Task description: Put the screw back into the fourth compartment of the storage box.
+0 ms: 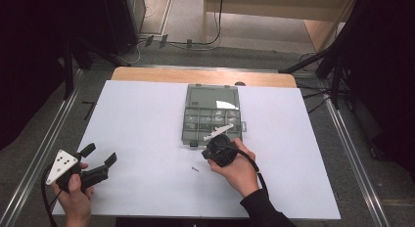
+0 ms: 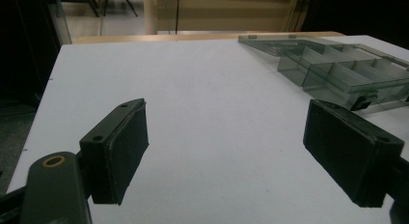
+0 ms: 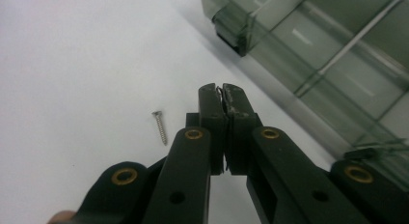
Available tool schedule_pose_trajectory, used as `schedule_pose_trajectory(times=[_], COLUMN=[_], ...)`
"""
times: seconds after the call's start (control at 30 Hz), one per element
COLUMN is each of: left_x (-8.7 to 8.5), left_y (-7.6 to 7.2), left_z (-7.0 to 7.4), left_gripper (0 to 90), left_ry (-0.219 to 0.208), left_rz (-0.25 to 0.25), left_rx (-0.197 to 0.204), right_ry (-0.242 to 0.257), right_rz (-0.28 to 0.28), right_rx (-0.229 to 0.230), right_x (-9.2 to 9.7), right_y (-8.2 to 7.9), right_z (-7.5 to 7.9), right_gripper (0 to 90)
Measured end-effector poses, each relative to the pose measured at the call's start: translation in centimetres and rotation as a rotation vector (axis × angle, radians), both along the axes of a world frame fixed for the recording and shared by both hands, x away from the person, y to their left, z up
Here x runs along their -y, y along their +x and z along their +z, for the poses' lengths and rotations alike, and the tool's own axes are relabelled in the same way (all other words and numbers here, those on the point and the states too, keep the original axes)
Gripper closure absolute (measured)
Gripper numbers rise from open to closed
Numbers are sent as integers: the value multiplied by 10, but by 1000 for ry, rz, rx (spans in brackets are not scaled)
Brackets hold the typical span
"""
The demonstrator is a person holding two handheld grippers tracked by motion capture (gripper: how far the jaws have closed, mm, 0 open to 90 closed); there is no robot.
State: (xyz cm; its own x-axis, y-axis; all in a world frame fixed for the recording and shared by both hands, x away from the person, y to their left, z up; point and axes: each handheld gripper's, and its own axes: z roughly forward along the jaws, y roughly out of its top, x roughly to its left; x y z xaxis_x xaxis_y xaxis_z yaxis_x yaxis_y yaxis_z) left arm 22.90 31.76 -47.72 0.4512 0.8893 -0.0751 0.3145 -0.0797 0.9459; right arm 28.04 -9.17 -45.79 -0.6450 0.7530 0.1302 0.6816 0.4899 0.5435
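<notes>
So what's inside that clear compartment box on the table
The compartment box lies open. From the high view, small pale parts lie in several compartments, too small to identify. The right gripper covers part of its near edge, so what lies there stays hidden.

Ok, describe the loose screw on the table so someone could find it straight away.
Start at the clear compartment box in the middle of the white table. Just off its near left corner, beside the right tongs, lies a small silver screw, alone on the bare surface rather than in a compartment.

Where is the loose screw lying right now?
The screw lies on the white table, just left of the right gripper and in front of the compartment box.
</notes>
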Motion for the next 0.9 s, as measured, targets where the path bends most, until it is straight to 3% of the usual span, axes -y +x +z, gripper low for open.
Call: schedule_pose_trajectory(times=[0.4,0.9], left_x=[0,0], left_y=[0,0], left_z=[0,0], left_gripper=[163,163], left_ry=[1,-1], left_rz=[0,-1], left_rx=[0,0], right_ry=[18,10], right_rz=[-59,-152], right_rx=[27,49], right_x=[29,62], right_y=[14,47], right_z=[18,27], right_gripper=[900,900])
